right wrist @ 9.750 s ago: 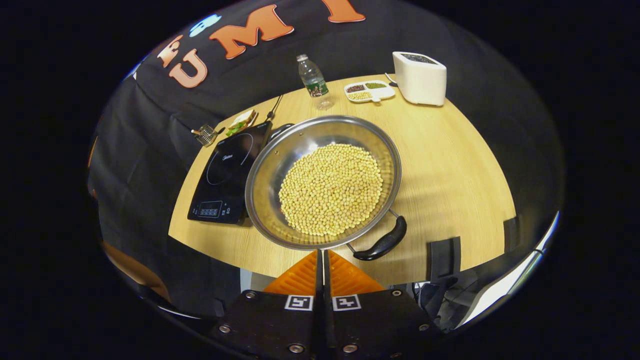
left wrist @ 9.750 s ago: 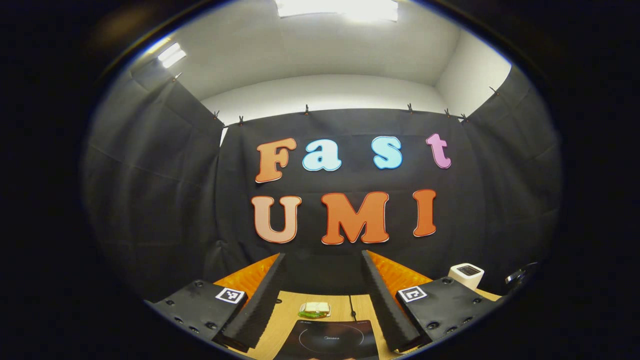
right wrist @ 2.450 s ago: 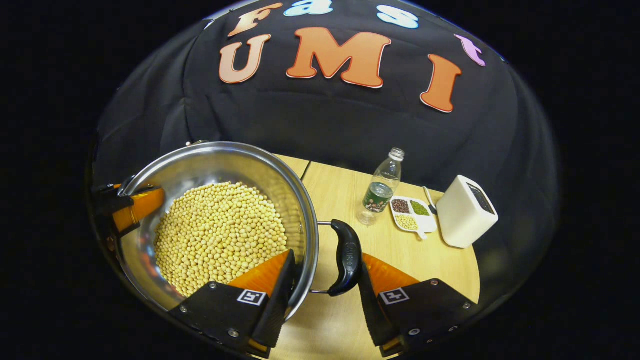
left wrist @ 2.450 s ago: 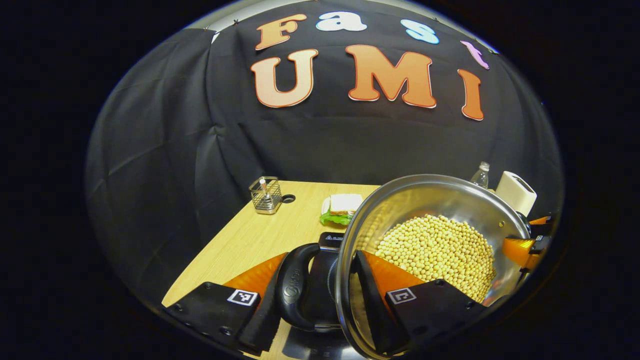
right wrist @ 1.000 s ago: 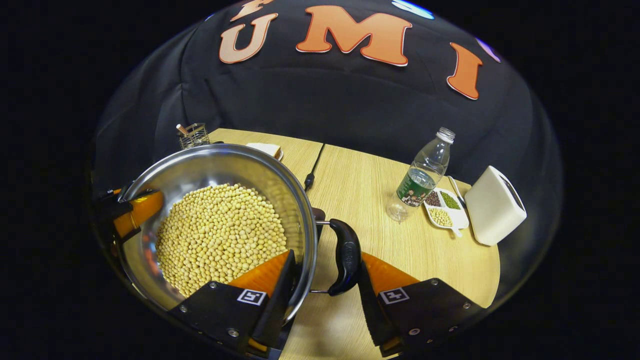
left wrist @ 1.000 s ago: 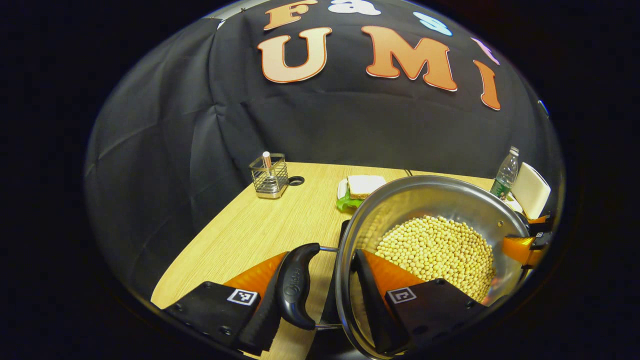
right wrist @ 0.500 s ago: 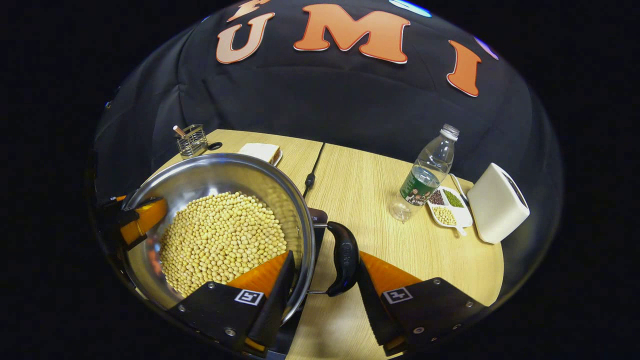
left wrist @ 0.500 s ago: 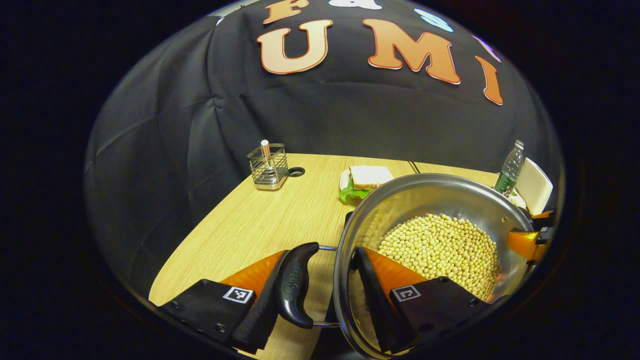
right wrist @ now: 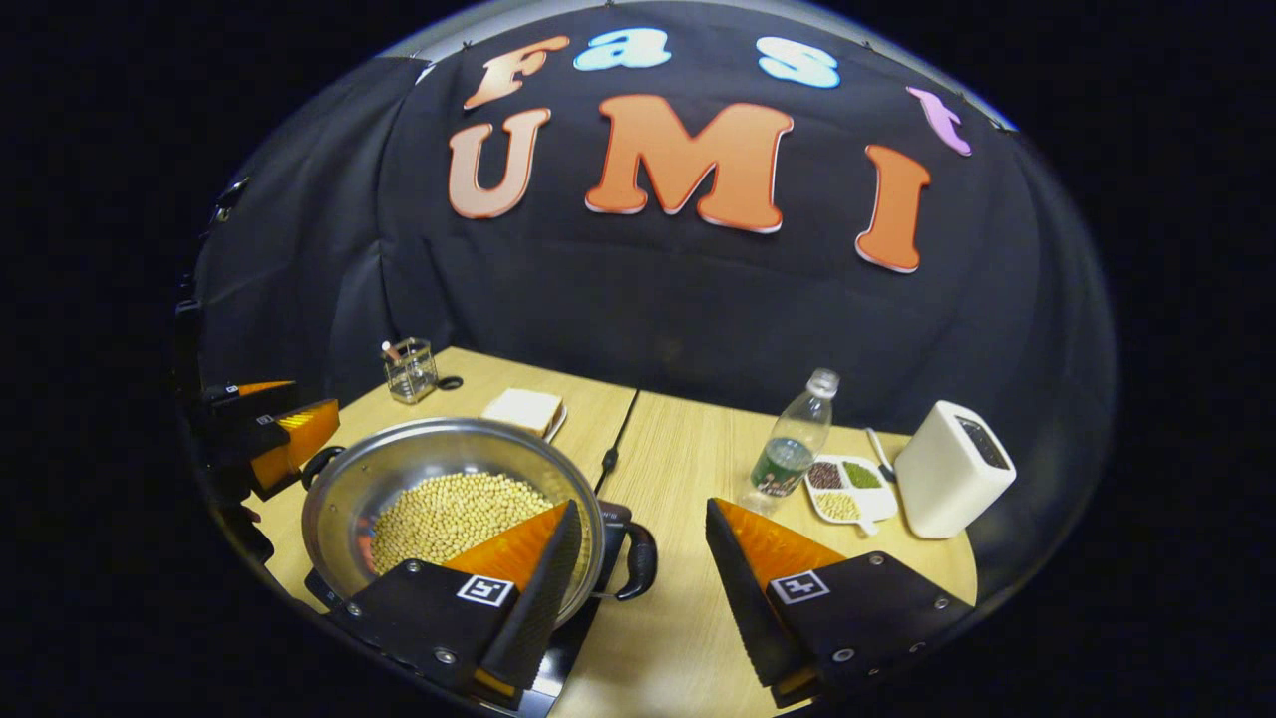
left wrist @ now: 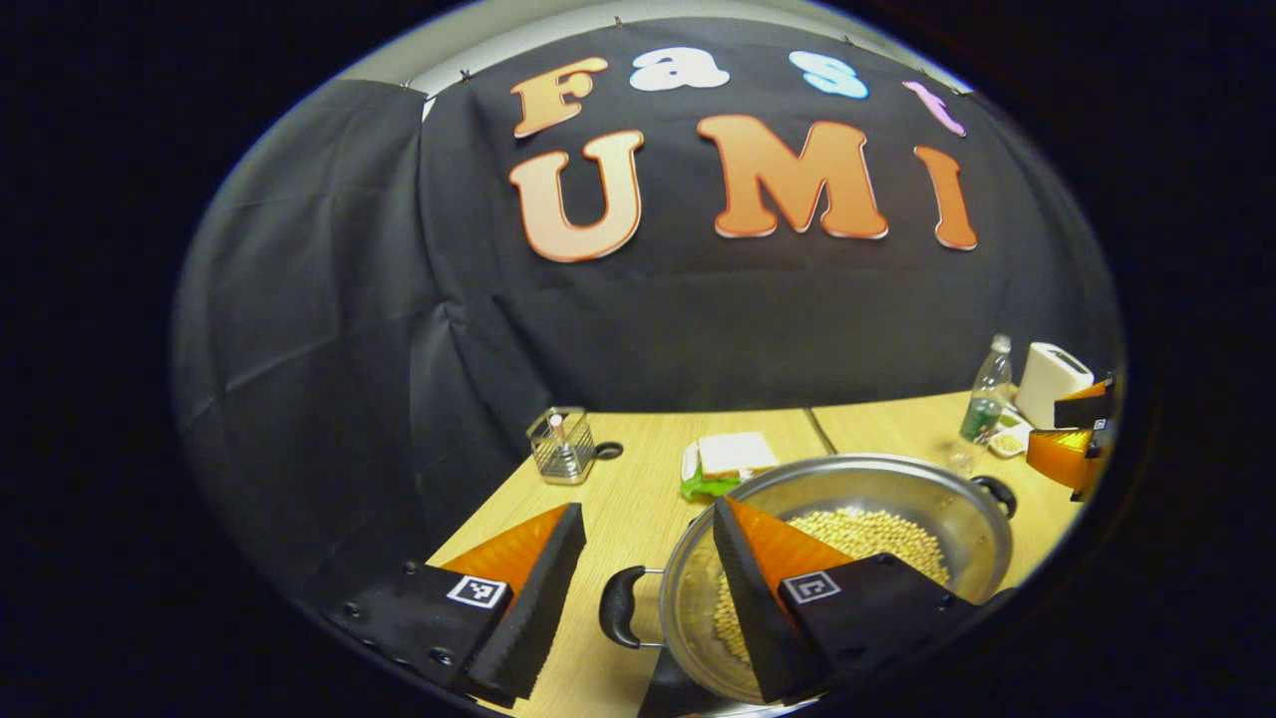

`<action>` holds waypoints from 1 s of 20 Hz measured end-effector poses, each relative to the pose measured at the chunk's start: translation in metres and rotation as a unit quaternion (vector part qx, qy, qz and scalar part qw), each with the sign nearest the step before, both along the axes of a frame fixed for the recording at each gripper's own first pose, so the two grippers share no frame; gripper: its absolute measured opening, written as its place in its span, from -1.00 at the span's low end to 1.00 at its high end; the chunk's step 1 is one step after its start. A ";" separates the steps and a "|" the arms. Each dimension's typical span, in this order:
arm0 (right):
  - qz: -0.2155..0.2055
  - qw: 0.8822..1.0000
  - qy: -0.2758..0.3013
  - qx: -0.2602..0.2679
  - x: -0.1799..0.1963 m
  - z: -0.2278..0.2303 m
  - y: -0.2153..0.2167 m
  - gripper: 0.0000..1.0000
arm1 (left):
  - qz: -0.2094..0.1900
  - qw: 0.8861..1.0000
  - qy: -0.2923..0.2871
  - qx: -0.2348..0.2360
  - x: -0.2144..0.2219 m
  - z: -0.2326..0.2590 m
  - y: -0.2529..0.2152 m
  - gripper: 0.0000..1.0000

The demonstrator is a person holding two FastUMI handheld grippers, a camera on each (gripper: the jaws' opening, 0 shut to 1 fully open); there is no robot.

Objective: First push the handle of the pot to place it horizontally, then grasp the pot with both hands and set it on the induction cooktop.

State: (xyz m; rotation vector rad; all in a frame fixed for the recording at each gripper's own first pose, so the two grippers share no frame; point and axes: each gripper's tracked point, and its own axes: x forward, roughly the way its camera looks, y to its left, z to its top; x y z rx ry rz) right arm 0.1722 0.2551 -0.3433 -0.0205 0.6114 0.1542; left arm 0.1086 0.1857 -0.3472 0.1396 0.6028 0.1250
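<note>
Pot (right wrist: pixel 454 489) of soybeans (right wrist: pixel 454 514) sits on the induction cooktop (right wrist: pixel 558 653), below and beyond our spread fingers. Our right gripper (right wrist: pixel 638 583) holds nothing, one handle (right wrist: pixel 638 563) lying between its parted fingers. Our left gripper (left wrist: pixel 638 588) is likewise spread and empty, with the other handle (left wrist: pixel 616 606) in its gap.

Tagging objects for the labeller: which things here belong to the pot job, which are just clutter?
Job:
pot of beans
induction cooktop under it
left claw, open
right claw, open

Clutter:
sandwich
wire holder
water bottle
divided dish
white appliance
</note>
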 end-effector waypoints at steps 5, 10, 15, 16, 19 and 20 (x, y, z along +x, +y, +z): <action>-0.012 0.996 -0.093 -0.004 -0.015 0.079 -0.048 0.72 | -0.018 0.996 -0.083 -0.038 0.001 0.089 -0.033 0.99; -0.039 0.983 -0.180 -0.007 -0.040 0.163 -0.117 0.80 | -0.037 0.982 -0.175 -0.059 -0.009 0.200 -0.069 0.89; -0.076 0.970 -0.228 -0.035 -0.076 0.234 -0.189 0.87 | -0.043 0.968 -0.232 -0.090 -0.023 0.288 -0.087 0.96; -0.087 0.968 -0.235 -0.031 -0.081 0.248 -0.202 0.87 | -0.042 0.965 -0.242 -0.092 -0.026 0.305 -0.088 0.96; -0.111 0.960 -0.254 -0.025 -0.096 0.278 -0.237 0.91 | -0.045 0.960 -0.257 -0.101 -0.037 0.338 -0.092 0.96; -0.115 0.958 -0.261 -0.029 -0.100 0.287 -0.246 0.94 | -0.046 0.961 -0.252 -0.099 -0.043 0.341 -0.093 0.97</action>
